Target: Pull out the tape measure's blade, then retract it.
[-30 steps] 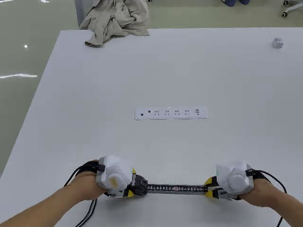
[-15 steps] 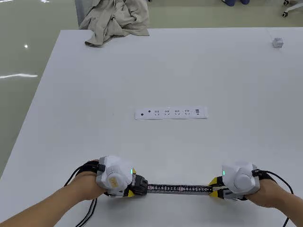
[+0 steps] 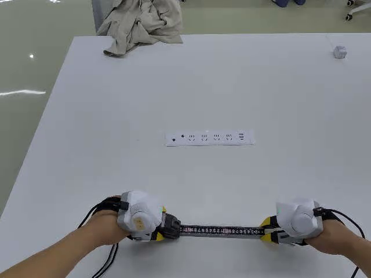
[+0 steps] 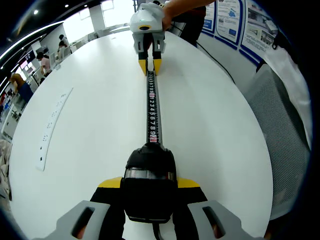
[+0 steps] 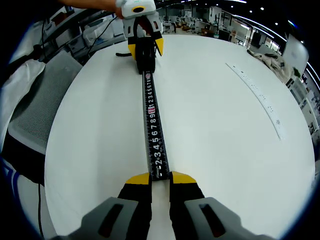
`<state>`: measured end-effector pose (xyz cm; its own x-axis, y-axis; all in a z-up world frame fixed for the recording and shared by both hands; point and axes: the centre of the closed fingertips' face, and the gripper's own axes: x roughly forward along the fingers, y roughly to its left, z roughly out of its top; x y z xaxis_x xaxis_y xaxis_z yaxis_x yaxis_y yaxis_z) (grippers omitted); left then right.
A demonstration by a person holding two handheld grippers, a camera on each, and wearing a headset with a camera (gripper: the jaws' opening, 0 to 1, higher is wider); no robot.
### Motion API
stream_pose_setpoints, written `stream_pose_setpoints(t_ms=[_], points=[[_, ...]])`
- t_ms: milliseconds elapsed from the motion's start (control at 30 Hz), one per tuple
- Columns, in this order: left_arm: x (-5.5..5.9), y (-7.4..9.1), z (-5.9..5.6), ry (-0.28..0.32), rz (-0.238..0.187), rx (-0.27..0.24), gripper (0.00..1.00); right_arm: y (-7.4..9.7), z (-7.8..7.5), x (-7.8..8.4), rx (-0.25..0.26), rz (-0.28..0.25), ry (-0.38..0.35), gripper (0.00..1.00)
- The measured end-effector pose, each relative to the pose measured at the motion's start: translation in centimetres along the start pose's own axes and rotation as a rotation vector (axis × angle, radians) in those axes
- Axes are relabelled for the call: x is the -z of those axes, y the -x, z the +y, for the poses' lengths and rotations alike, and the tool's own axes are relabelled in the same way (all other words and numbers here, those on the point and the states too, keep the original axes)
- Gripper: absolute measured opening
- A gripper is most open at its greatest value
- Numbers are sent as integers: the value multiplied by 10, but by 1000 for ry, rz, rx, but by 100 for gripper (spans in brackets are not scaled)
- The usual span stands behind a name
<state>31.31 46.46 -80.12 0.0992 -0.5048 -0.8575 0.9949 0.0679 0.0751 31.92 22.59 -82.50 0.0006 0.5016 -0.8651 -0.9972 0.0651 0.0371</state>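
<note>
The black tape measure case (image 4: 150, 180) sits between the yellow-tipped jaws of my left gripper (image 3: 161, 227), which is shut on it near the table's front edge. Its numbered blade (image 3: 220, 230) runs flat along the white table (image 3: 220, 81) to my right gripper (image 3: 266, 230), which is shut on the blade's end (image 5: 159, 172). In the left gripper view the blade (image 4: 152, 107) stretches away to the right gripper (image 4: 149, 65). From the right gripper view the blade (image 5: 152, 120) leads to the case (image 5: 145, 52) held by the left gripper (image 5: 145, 50).
A white power strip (image 3: 209, 138) lies mid-table, beyond the blade. A crumpled beige cloth (image 3: 139, 24) hangs over the far left edge. A small pale object (image 3: 339, 52) rests at the far right. Black cables (image 3: 104, 263) trail from the left hand.
My right gripper has moved to the right along the table, drawing more blade out of the case. The left gripper and case have stayed put.
</note>
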Motion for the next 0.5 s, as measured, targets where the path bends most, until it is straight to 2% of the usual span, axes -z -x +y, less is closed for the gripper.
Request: stream_pose_setpoints(t_ms=[267,500], points=[[0,0,0,-2,2,-2,34,2,-1,8,6,2,-6,11],[-1,1,0,-4,6,0,34,5,0,6,5,3,-2,11]])
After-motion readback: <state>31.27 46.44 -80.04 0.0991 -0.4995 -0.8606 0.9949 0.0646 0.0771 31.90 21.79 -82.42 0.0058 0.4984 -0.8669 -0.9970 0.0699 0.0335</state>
